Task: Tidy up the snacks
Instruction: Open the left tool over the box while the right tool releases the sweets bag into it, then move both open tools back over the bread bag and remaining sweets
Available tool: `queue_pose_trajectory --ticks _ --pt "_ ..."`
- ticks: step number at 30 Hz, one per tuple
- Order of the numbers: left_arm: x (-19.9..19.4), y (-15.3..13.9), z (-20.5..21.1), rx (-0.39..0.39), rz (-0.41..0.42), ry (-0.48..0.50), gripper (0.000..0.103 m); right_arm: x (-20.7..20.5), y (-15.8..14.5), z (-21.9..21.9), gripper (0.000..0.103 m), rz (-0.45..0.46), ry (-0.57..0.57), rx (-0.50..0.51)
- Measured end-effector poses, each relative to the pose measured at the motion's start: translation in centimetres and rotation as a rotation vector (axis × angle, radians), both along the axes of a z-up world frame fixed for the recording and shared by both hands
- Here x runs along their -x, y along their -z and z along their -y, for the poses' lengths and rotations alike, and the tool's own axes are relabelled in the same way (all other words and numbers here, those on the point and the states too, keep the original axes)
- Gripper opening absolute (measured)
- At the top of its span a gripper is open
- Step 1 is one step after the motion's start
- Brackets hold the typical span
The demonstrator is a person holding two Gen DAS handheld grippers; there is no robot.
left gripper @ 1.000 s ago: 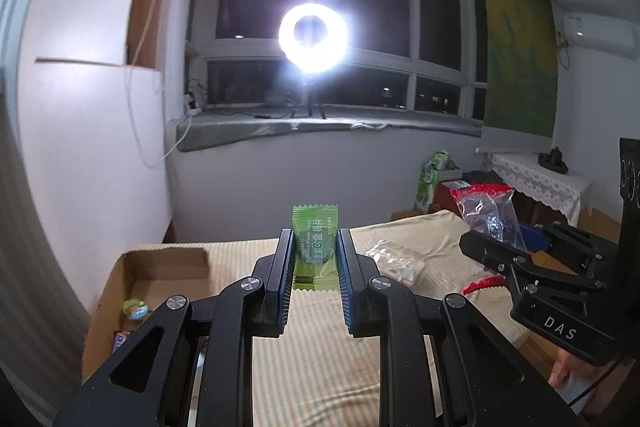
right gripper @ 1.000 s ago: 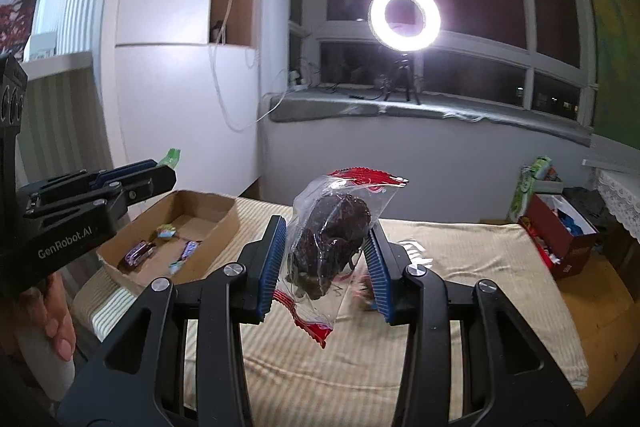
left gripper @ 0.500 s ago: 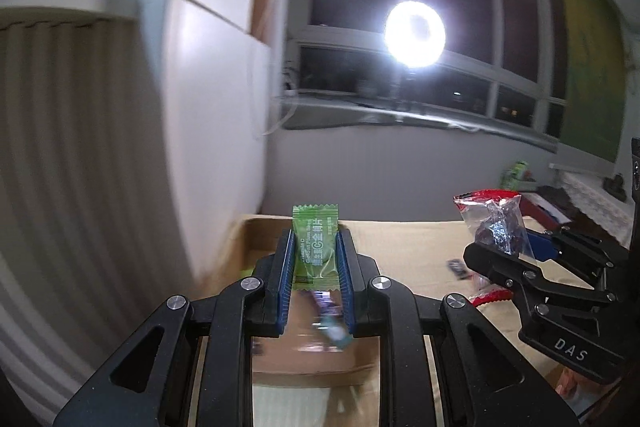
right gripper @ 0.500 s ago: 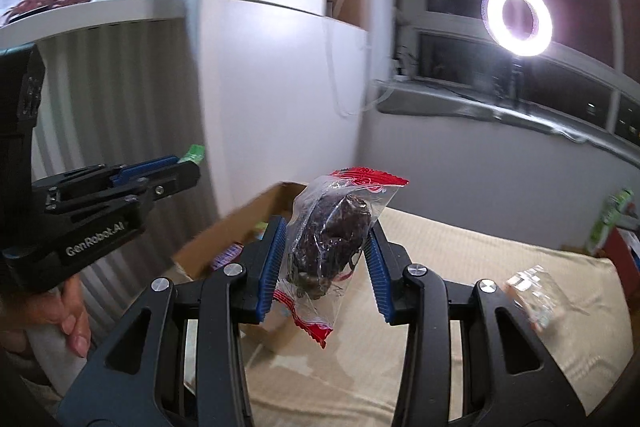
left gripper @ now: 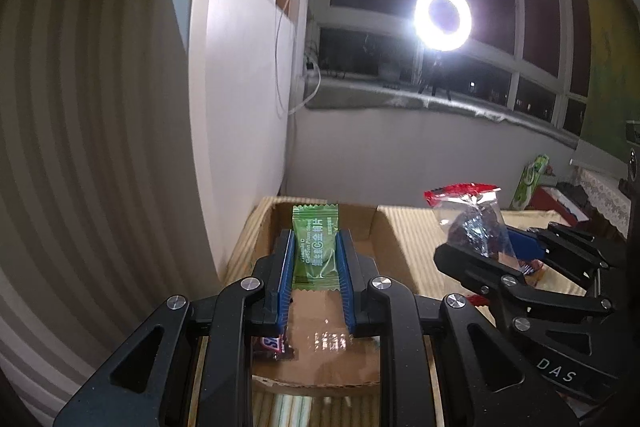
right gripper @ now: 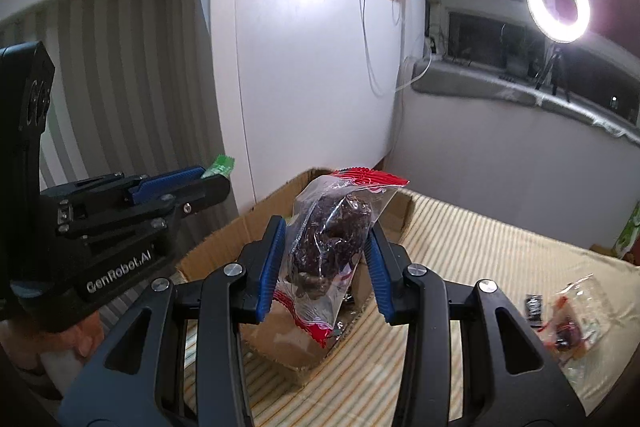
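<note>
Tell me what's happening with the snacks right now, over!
Left gripper shut on green candy packet, over cardboard box. Right gripper shut on clear bag of dark snacks, at box's edge. Nothing blocking the box.

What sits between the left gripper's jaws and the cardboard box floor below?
Only the green candy packet, clamped above the box; nothing else between, per the left wrist view.

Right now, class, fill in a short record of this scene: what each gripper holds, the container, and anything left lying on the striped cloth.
left gripper: shut on green candy sachet
right gripper: shut on clear red-edged bag of dark snack
container: open brown cardboard box, a dark wrapped bar inside
on cloth: clear packet with red contents, apart from box
</note>
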State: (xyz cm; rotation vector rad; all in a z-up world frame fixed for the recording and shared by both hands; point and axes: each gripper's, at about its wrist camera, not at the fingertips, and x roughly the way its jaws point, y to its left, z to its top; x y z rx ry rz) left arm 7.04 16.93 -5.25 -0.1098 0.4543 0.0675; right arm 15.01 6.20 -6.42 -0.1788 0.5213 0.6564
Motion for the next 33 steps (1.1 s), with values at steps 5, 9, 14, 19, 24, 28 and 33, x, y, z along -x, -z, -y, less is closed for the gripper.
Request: queue_pose_trajectory --ticks 5,9,14,19,24,28,33 --pt "-1.9 2.7 -0.3 0.004 -0.076 0.002 0.021 -2.7 3.2 -2.1 0.043 -0.088 -0.048 0.044" --pt "-2.7 3.7 -0.9 -0.033 -0.113 -0.061 0.042 -3.9 4.4 -2.0 0.049 -0.104 -0.033 0.042" --pt "-2.9 3.7 -2.4 0.007 -0.095 -0.089 0.071 -4.2 4.1 -1.7 0.053 -0.079 -0.011 0.044" --pt "-3.0 3.2 -2.2 -0.011 -0.090 -0.087 0.071 -3.2 3.4 -1.6 0.053 -0.052 -0.010 0.050" --pt "-2.5 2.8 -2.5 -0.016 -0.079 -0.100 0.072 -2.0 2.8 -1.7 0.053 -0.039 -0.009 0.046" --pt "-1.5 2.4 -3.4 -0.005 -0.064 -0.131 0.079 -0.7 2.6 -1.5 0.053 -0.033 -0.022 0.023" --pt "-1.2 2.2 -3.3 -0.026 -0.078 -0.148 0.079 -0.2 2.6 -0.1 0.053 -0.041 -0.015 -0.011"
